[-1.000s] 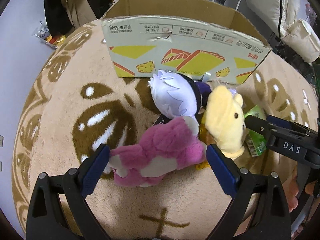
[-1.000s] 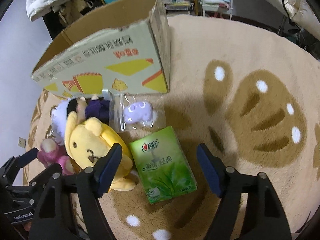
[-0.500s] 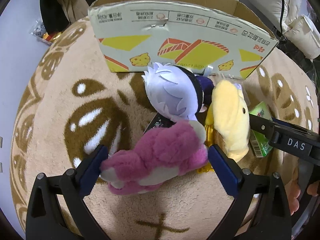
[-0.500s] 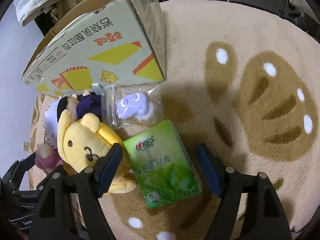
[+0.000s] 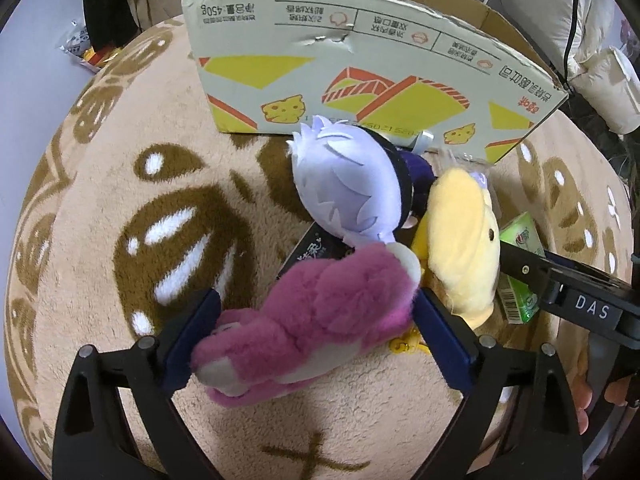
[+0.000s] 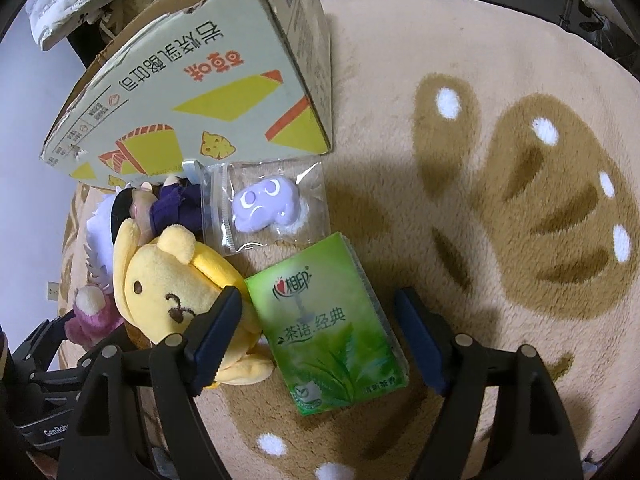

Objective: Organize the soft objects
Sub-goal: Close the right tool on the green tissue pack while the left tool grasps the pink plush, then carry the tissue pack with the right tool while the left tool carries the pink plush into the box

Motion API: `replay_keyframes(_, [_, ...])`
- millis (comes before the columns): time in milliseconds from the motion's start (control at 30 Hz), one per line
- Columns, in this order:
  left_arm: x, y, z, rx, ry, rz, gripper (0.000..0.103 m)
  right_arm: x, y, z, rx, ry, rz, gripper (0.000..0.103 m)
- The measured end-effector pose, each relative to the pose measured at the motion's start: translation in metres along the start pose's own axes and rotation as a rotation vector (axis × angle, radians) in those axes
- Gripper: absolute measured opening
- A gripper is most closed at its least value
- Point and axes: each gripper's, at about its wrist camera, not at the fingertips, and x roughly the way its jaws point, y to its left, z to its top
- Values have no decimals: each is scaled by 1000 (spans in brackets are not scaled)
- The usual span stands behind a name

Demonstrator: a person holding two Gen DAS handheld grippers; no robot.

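Both wrist cameras look steeply down, close over the rug. The left view faces the pink plush; the right faces the green tissue pack. Both share the yellow plush and the cardboard box.

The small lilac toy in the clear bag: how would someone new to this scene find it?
Start at the printed cardboard box on the beige rug. Just in front of its near corner lies a clear plastic bag, between the box and the green tissue pack. Inside is the lilac toy, the only bagged soft thing; the plush toys beside it lie loose.
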Motion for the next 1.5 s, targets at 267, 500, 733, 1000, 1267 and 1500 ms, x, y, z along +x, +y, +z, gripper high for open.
replay_keyframes(267, [-12, 1, -3, -16, -40, 15, 83, -2, 19, -8, -46, -16, -29, 69])
replay_keyframes(500, [-23, 10, -5, -61, -81, -17, 54, -10, 32, -13, -90, -61, -59, 67])
replay_keyframes(733, [-26, -1, -8, -17, -92, 3, 48, -26, 34, -14, -110, -116, -53, 67])
replay_keyframes(1000, [-34, -10, -15, 33, -117, 1, 32, -54, 33, -21, -111, -214, -23, 65])
replay_keyframes(1267, [-61, -4, -18, 2, -224, -14, 31, -75, 39, -23, -153, -335, 23, 65])
replay_keyframes(1500, [-105, -5, -28, -10, -417, 9, 31, -104, 48, -32, -188, -479, 70, 65])
